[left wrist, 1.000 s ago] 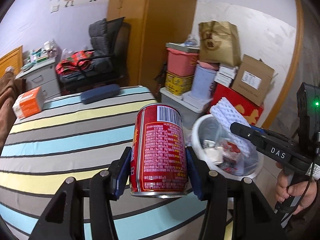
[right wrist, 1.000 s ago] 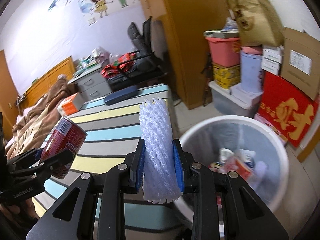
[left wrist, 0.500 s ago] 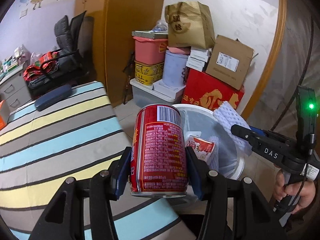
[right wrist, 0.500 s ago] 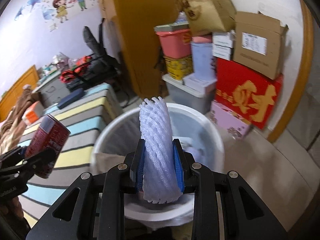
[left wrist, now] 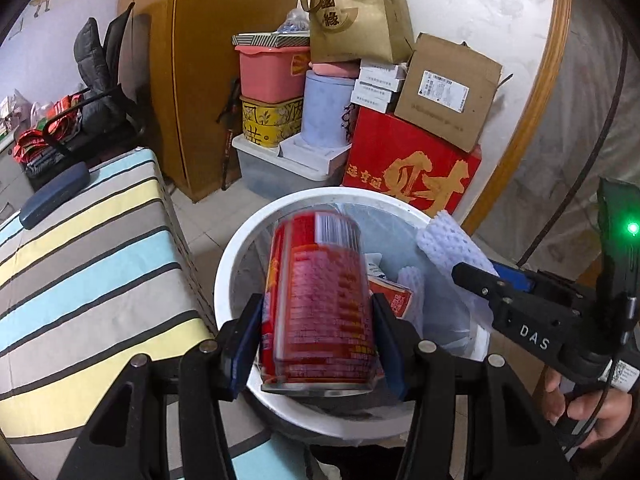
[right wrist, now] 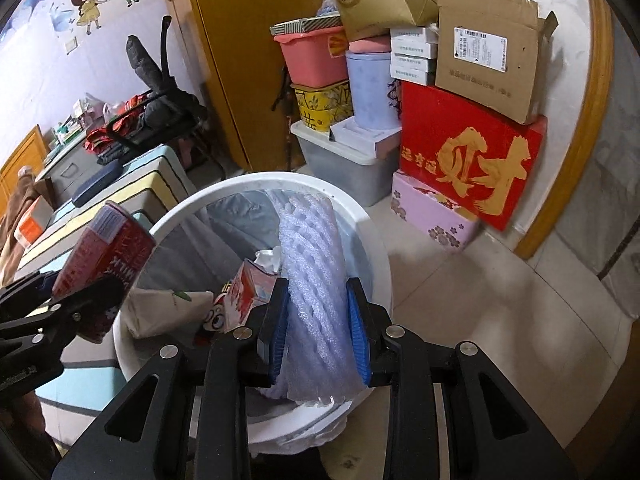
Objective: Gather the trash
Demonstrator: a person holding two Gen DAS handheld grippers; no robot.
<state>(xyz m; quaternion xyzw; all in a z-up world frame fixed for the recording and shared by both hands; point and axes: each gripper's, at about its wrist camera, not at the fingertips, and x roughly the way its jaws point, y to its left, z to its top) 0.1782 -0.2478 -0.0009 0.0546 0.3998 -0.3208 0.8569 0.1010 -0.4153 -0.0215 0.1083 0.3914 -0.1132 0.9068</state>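
From the left wrist, the left tongs hang over the white bin, their jaws opening with the red can upright between them; the can is blurred and a gap shows at its left side, so the pads seem to be letting go. The bin stands on the floor just off the corner of the striped table, with a carton and scraps inside. At the right, the right tongs reach in over the rim, a white foam net at their tips, a hand on the grip.

From the right wrist, the right tongs are narrow and opening, the foam net between the blue pads and touching both, above the bin. The can sits tilted in the left tongs at the bin's left rim.
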